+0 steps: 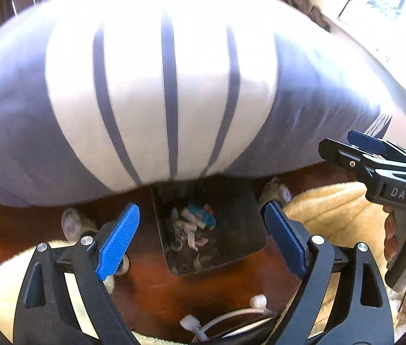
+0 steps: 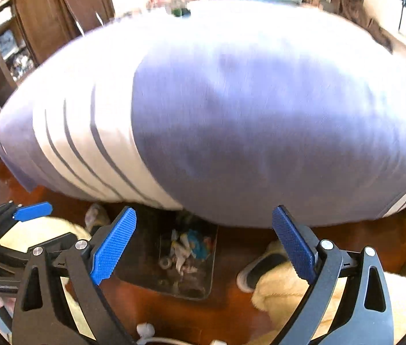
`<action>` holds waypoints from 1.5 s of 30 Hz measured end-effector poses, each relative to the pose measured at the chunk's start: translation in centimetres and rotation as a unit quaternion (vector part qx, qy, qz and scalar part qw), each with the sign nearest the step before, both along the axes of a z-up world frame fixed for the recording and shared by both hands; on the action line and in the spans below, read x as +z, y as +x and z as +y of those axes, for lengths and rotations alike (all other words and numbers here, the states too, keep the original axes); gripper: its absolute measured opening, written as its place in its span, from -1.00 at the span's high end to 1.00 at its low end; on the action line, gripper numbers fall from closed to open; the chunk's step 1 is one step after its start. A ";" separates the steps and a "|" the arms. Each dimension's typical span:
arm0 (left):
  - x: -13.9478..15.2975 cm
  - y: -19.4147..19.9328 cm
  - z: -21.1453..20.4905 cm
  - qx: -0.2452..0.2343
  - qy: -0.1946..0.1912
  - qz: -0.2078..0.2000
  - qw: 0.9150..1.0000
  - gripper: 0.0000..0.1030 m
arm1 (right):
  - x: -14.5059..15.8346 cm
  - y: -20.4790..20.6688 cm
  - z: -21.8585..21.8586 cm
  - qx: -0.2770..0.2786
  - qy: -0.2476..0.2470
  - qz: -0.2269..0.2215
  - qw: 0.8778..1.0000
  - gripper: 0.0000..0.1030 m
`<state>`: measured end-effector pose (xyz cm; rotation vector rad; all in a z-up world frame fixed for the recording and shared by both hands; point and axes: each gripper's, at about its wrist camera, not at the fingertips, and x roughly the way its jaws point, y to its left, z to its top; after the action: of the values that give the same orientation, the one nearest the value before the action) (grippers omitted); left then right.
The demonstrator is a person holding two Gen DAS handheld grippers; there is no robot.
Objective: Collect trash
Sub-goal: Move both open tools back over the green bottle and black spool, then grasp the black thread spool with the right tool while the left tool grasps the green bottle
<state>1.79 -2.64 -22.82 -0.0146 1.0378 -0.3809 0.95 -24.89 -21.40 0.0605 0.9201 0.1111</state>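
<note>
A dark bin stands on the wooden floor at the foot of a bed; it also shows in the right wrist view. Crumpled trash lies inside it, white scraps and a blue and red wrapper. My left gripper is open and empty above the bin. My right gripper is open and empty, also above the bin; it shows at the right edge of the left wrist view.
A bed with a lilac and white striped cover fills the upper half of both views. The person's slippered feet and cream fleece legs flank the bin. A white cable lies on the floor in front.
</note>
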 end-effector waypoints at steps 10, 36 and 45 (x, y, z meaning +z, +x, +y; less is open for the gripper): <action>8.3 1.1 1.4 0.025 0.005 -0.104 0.994 -0.81 | 8.4 0.3 -0.7 -0.001 -0.021 -0.117 0.993 -0.93; 14.3 18.0 4.0 0.076 0.019 -0.175 0.981 -0.84 | 14.1 14.9 0.8 0.031 -0.040 -0.165 0.985 -0.93; 11.8 25.2 3.9 0.076 0.052 -0.145 0.985 -0.84 | 11.4 24.2 2.5 0.037 -0.027 -0.125 0.991 -0.85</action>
<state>26.99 1.24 -11.06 0.0537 0.7609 -0.1822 25.10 -22.37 -9.95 -0.0378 0.6746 0.1579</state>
